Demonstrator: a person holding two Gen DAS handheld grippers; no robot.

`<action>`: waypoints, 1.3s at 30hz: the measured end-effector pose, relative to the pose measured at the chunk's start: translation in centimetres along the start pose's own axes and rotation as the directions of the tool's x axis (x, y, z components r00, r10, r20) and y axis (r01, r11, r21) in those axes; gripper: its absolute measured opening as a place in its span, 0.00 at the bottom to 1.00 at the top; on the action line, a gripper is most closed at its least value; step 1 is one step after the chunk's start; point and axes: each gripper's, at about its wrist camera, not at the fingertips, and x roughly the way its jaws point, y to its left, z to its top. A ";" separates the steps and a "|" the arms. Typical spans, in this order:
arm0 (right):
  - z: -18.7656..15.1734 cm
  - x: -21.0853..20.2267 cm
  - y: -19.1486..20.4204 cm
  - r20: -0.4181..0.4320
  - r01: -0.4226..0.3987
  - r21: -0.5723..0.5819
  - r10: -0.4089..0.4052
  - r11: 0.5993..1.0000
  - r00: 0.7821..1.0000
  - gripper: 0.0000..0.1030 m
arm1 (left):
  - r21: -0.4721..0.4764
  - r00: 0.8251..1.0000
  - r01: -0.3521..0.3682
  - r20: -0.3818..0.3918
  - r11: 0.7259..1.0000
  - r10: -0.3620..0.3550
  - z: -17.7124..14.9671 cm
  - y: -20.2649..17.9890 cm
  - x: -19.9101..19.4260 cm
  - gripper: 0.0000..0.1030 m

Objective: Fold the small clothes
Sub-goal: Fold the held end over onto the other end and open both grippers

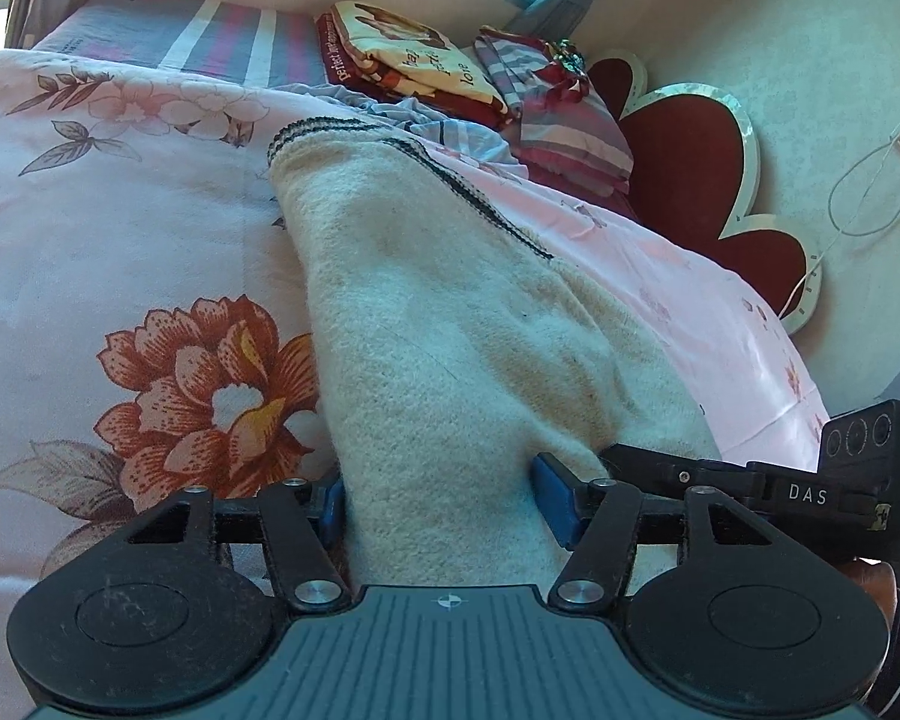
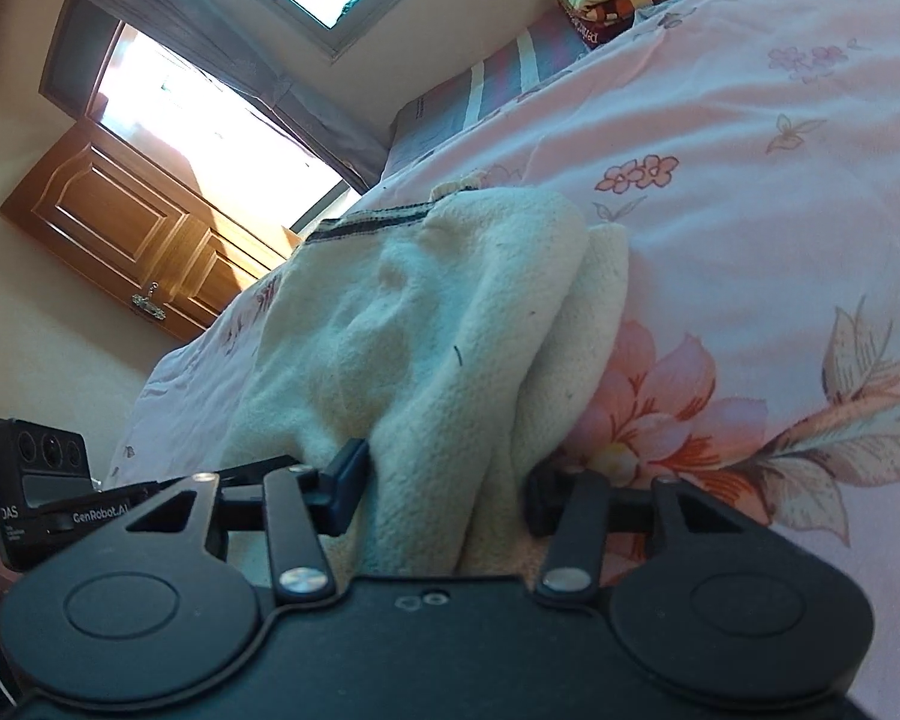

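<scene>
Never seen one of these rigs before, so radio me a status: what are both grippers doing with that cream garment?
Left gripper, right gripper: each pinching a bunch of the cream garment. Garment partly lifted off the floral bedsheet. Nothing in the way.

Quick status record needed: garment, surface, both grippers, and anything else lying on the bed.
garment: cream knit garment with dark striped edge, bunched and partly folded
surface: pink floral bedsheet
left gripper: pads pressing a fold of the garment
right gripper: fabric fills the gap between its fingers, both pressing it
other items: folded printed blanket and striped folded cloth near the red headboard
</scene>
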 end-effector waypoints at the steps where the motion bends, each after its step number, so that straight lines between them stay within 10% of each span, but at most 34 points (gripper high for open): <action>1: 0.0 0.0 0.2 0.001 0.007 -0.006 -0.007 1.000 1.000 0.47 | 0.004 1.000 -0.002 0.003 1.000 0.002 0.0 -0.1 -0.1 0.57; 23: -1.4 -1.6 6.1 0.100 0.050 -0.154 -0.035 0.987 0.994 0.31 | 0.121 0.997 0.001 0.074 0.993 -0.010 -0.2 -0.9 -5.3 0.41; 39: -6.3 3.6 20.2 0.092 -0.006 -0.244 0.029 0.970 0.995 0.31 | 0.145 0.993 -0.036 0.120 0.989 0.018 -1.4 8.6 -19.9 0.41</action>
